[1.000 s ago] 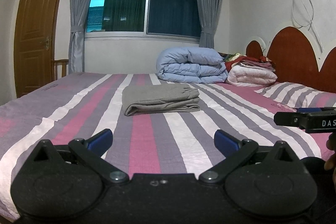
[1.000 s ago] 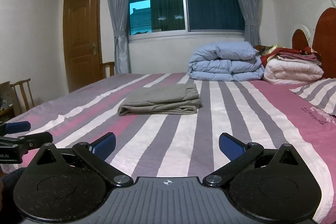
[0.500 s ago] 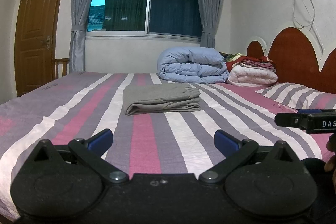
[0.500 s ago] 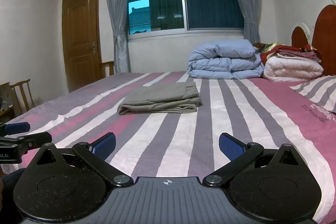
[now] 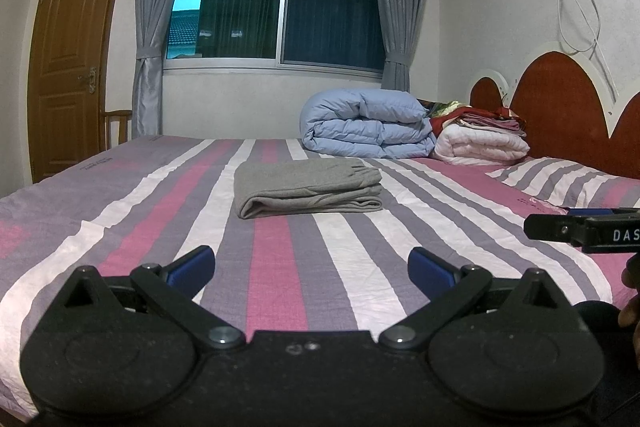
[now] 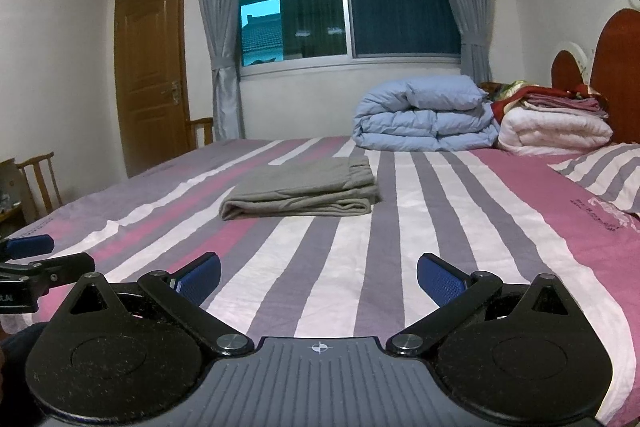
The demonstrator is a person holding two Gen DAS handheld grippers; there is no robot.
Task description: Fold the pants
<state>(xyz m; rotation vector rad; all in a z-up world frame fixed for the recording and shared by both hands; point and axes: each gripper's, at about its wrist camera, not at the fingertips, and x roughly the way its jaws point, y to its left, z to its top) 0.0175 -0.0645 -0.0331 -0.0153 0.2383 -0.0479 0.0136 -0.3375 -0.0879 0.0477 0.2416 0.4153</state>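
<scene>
One pair of folded pants, two tongs, one blue duvet, one pillow.

Blue duvet beside white quilt

Right gripper tilted slightly downward, blue duvet lower in view

Folded grey pants on striped bed, well beyond wide-spread, empty left tongs.
</scene>
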